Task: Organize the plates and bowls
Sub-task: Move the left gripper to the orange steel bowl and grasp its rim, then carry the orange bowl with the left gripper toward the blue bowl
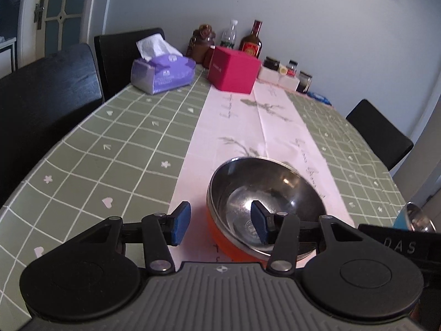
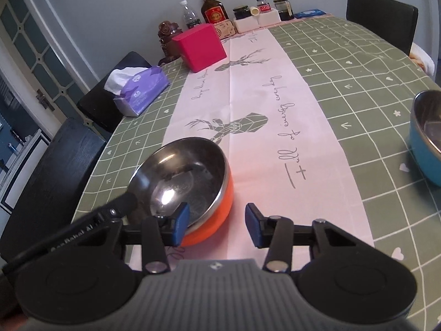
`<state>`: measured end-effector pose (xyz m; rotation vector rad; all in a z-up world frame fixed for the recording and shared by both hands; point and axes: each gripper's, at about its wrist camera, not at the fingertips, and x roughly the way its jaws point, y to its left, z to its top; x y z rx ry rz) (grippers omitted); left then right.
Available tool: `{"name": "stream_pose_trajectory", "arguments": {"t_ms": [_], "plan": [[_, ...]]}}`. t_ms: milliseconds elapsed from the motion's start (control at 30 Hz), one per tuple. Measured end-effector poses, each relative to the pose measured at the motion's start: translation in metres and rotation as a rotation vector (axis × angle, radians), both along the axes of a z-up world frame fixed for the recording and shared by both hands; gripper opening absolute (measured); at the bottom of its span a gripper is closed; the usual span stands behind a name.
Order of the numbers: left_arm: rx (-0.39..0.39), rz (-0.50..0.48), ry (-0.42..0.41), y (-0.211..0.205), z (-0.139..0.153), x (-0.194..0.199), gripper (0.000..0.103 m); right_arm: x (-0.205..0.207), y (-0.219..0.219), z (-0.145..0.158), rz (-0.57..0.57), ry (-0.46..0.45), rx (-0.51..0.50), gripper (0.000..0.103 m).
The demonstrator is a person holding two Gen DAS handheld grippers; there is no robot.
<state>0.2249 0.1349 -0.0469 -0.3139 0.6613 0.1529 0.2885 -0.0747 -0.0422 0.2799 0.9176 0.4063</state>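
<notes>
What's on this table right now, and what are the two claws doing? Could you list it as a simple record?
Table: green checked cloth with a pale runner down the middle
Orange bowl: steel inside, empty, on the runner
Blue bowl: at the right edge, on the green cloth
Left gripper: jaws open, straddling the orange bowl's near rim, one finger inside, one outside
Right gripper: jaws open, one finger in front of the orange bowl's rim, the other over the runner
Far end: tissue pack, pink box, bottles and jars
</notes>
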Motion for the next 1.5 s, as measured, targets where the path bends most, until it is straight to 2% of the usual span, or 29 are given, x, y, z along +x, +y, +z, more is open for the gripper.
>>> {"name": "stream_pose_trajectory", "arguments": {"t_ms": [167,200,233,333,400,700,933,1233,1500], "plan": [[-0.019,-0.015,0.031,0.002,-0.010,0.009,0.047,0.011,0.001,-0.010,0.000,0.030,0.010,0.038],[-0.016,-0.020,0.031,0.001,-0.010,0.011,0.041,0.012,0.001,-0.010,0.004,0.033,0.014,0.037],[-0.017,-0.029,0.034,0.000,-0.010,0.013,0.035,0.013,0.002,-0.010,0.010,0.036,0.019,0.033],[-0.011,-0.029,0.043,-0.002,-0.009,0.014,0.029,0.013,0.003,-0.009,0.024,0.046,0.036,0.020],[-0.003,-0.030,0.053,-0.003,-0.007,0.014,0.025,0.013,0.005,-0.007,0.016,0.043,0.012,0.020],[-0.023,-0.041,0.065,-0.007,0.003,0.007,0.024,0.007,-0.003,-0.004,0.004,0.059,0.003,0.017],[-0.035,-0.073,0.063,-0.025,0.024,-0.011,0.024,-0.008,-0.024,0.014,0.000,0.045,0.007,0.016],[-0.044,-0.154,0.068,-0.068,0.047,-0.043,0.024,-0.050,-0.075,0.040,-0.011,0.027,-0.014,0.015],[-0.084,-0.241,0.102,-0.109,0.049,-0.080,0.024,-0.094,-0.136,0.045,-0.053,0.049,0.014,0.015]]}}
